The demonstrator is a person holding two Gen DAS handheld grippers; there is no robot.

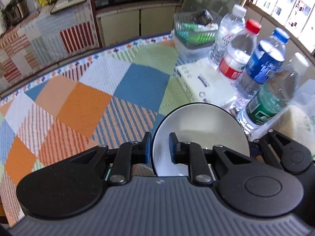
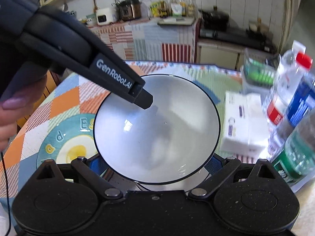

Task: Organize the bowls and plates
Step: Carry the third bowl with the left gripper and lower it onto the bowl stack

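Note:
A white bowl with a dark rim (image 2: 157, 129) is held above the table; it also shows in the left wrist view (image 1: 202, 135). My left gripper (image 1: 160, 145) is shut on its rim, one blue pad inside and one outside; the same gripper reaches into the bowl from the upper left in the right wrist view (image 2: 143, 100). My right gripper (image 2: 155, 167) is open, its fingers on either side of the bowl's lower part, mostly hidden by it. A teal plate with a fried-egg design (image 2: 65, 143) lies on the table below left of the bowl.
Several water bottles (image 1: 261, 68) stand at the right on the checked tablecloth (image 1: 88, 98), next to a white box (image 1: 198, 80) and a plastic basket (image 1: 193, 33). A kitchen counter with appliances (image 2: 130, 9) is behind the table.

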